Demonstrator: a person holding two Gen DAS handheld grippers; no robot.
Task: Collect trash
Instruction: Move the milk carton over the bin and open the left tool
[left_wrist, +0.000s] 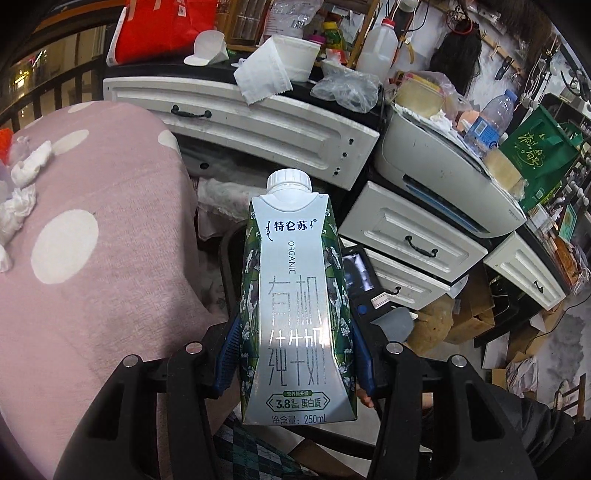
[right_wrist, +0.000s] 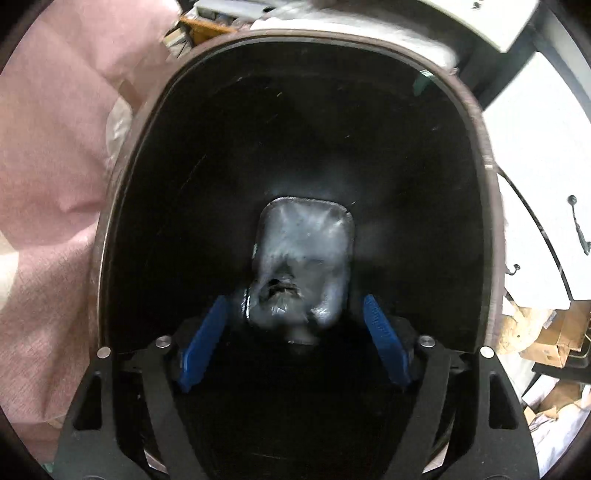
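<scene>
My left gripper (left_wrist: 295, 354) is shut on a silver and green milk carton (left_wrist: 297, 302) with a white cap, held upright in the air beside the pink spotted tablecloth (left_wrist: 92, 229). Crumpled white tissues (left_wrist: 22, 184) lie on that cloth at the far left. My right gripper (right_wrist: 295, 332) is open, its blue pads spread wide, and points down into a black trash bin (right_wrist: 487, 184). A crumpled grey plastic piece (right_wrist: 306, 262) lies at the bin's bottom between the pads, apart from them.
A white drawer cabinet (left_wrist: 258, 122) stands behind, its top cluttered with paper, bags and bottles. A printer (left_wrist: 443, 173) with a water bottle (left_wrist: 491, 122) is at right. Cardboard boxes (left_wrist: 480, 310) lie on the floor. Pink cloth (right_wrist: 55, 184) lies left of the bin.
</scene>
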